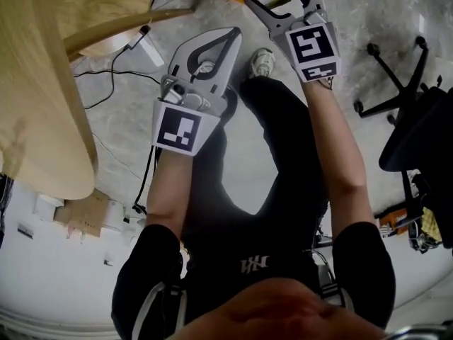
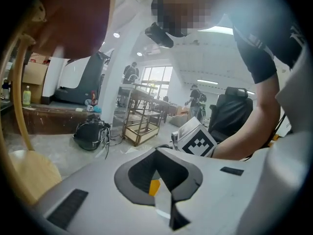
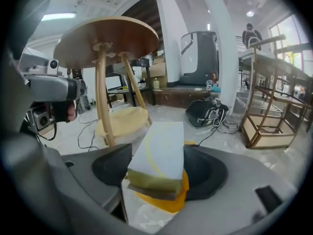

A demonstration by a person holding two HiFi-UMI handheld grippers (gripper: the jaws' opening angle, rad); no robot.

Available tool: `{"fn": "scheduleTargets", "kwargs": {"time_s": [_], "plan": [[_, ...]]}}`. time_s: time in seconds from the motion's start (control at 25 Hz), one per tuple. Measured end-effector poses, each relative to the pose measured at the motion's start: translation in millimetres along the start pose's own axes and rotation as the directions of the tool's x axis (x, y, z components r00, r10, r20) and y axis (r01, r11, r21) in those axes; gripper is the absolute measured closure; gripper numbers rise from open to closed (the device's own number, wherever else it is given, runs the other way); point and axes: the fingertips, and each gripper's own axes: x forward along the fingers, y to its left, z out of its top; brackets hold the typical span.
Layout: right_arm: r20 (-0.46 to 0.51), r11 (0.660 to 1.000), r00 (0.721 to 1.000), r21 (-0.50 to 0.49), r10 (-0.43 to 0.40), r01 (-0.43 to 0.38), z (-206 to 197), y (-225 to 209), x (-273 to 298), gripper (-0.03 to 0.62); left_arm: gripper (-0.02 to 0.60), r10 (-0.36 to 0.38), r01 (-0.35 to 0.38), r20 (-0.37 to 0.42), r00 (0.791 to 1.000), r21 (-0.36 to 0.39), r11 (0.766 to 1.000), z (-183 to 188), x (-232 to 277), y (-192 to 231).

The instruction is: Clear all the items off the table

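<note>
Lower than the round pale-wood surface (image 3: 110,35), the white-topped, yellow-bottomed box (image 3: 161,151) juts from the right tongs (image 3: 157,173) gripping it and could twist loose and fall; the left tongs (image 2: 157,154) are clenched, empty.

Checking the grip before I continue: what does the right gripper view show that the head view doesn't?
Right gripper view only: the whole top of the white-topped box, clamped between the right tongs, and a black bag. Head view only: the person's legs and an office chair. Both: the round wooden table and the left tongs.
</note>
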Motion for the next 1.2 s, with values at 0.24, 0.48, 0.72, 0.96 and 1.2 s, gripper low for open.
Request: {"fn": "scheduleTargets", "kwargs": {"time_s": [0.24, 0.48, 0.72, 0.96, 1.2], "plan": [[0.002, 1.0, 1.0, 0.024, -0.013, 0.013, -44, -15, 35, 0.258, 0.569, -0.009, 0.009, -0.028, 1.0, -0.003, 1.0, -46, 17, 9], [-0.002, 0.999, 1.0, 0.028, -0.027, 0.027, -64, -18, 66, 0.258, 0.569, -0.032, 0.032, -0.047, 0.998, -0.002, 0.999, -80, 23, 25], [0.017, 0.999, 0.999, 0.043, -0.032, 0.031, -67, -20, 62, 0.172, 0.569, -0.05, 0.049, -0.058, 0.997, -0.013, 0.999, -81, 26, 21], [0.084, 0.998, 0.995, 0.025, -0.059, 0.057, 6, -19, 4, 0.232, 0.569, -0.101, 0.098, -0.053, 0.994, -0.053, 0.994, -27, 7, -16], [0.227, 0.999, 0.974, -0.042, -0.025, 0.035, 155, 15, -136, 0.433, 0.569, -0.144, 0.145, 0.015, 0.989, -0.031, 0.989, 114, -49, -75]]}}
